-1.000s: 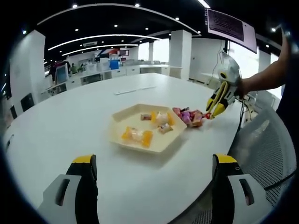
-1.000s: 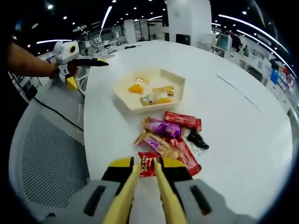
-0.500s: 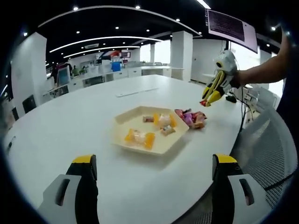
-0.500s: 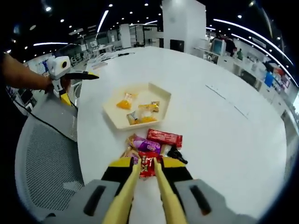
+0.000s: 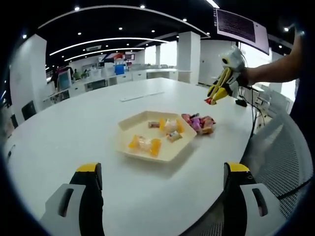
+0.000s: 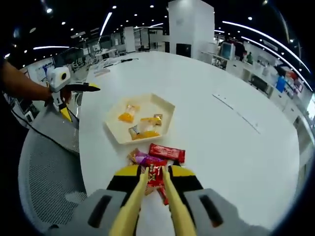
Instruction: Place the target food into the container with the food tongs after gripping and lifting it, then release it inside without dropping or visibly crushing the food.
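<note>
My right gripper (image 6: 154, 172) is shut on a small red wrapped candy (image 6: 155, 176) and holds it up above the table. In the left gripper view that same right gripper (image 5: 212, 98) hangs high at the right, over a pile of wrapped snacks (image 5: 199, 123). The cream hexagonal tray (image 5: 133, 147) lies in the table's middle with several yellow and brown sweets in it. My left gripper (image 5: 160, 172) stands wide open near the table's front edge, nothing between its jaws. In the right gripper view the tray (image 6: 114, 133) lies beyond the pile (image 6: 157, 156), and the left gripper (image 6: 74, 88) sits at the far left.
The round white table (image 5: 74, 128) has a grey mesh chair (image 5: 283, 157) at its right edge; the chair (image 6: 47, 172) is also seen in the right gripper view. A person's arm (image 5: 275, 71) holds the right gripper. Desks and pillars stand far behind.
My right gripper has risen from the snack pile with the red candy in it, and the table looks farther below. My left gripper stayed still and open.
</note>
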{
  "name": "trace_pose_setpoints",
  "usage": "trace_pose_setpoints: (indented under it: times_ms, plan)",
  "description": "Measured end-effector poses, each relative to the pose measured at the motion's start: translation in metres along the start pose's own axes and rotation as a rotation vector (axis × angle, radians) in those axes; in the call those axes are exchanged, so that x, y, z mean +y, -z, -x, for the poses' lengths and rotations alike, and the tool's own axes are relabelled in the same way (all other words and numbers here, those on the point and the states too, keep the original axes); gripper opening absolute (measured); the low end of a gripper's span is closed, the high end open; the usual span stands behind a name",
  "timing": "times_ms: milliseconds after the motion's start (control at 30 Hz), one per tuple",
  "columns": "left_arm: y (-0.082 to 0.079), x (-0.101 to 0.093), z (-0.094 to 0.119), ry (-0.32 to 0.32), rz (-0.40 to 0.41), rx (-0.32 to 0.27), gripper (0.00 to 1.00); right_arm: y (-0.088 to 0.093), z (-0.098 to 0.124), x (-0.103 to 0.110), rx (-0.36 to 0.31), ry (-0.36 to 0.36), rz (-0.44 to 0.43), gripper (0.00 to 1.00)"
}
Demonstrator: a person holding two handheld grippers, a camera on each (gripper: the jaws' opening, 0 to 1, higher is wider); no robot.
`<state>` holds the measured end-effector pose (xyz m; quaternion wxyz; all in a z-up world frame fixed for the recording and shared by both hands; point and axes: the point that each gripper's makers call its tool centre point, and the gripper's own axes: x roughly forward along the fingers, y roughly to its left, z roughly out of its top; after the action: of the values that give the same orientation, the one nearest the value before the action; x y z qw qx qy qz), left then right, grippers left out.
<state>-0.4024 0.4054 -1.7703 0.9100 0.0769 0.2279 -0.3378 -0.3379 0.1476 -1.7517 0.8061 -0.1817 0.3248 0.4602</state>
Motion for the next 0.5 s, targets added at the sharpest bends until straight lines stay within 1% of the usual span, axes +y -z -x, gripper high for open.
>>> trace_pose_setpoints:
  times_ms: [167, 333, 500]
  plan:
    - [-0.001, 0.001, 0.001, -0.005, 0.001, -0.004, 1.0, -0.014, -0.007, 0.002, -0.01, -0.008, 0.012, 0.21]
    - [0.0, 0.0, 0.0, 0.0, -0.007, -0.003, 1.0, -0.03, -0.021, 0.01, -0.011, -0.029, 0.025, 0.21]
    - [0.001, 0.0, 0.0, 0.001, -0.007, 0.008, 1.0, -0.055, -0.038, 0.021, -0.023, -0.054, 0.051, 0.21]
